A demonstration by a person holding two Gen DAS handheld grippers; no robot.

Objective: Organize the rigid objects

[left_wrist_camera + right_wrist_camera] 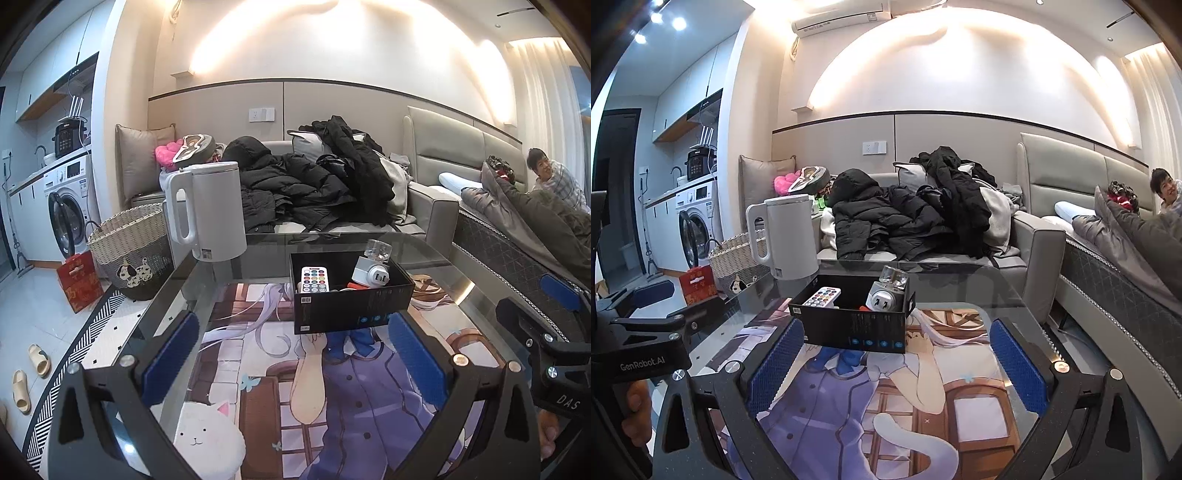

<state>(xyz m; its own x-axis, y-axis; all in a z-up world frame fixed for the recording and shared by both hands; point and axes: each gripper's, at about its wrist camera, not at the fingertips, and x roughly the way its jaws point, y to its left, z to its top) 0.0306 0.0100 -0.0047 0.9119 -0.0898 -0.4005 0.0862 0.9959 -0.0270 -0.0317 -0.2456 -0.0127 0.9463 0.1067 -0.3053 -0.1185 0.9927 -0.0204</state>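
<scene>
At the centre of the left wrist view, an open box (352, 306) is set on the glass bench (258, 254). Inside it, a remote control (314, 280) is placed at the left and a plug adapter (370, 274) at the right, with a glass object (377, 252) just behind the adapter. An electric kettle (208, 210) is stood on the bench to the upper left of the box. A woven basket (131, 251) is seen on the floor left of the bench, and a sofa (428, 206) piled with coats (314, 184) behind it.

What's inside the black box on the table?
The black box holds a white remote, a white plug adapter and something red, mostly hidden by its wall.
</scene>
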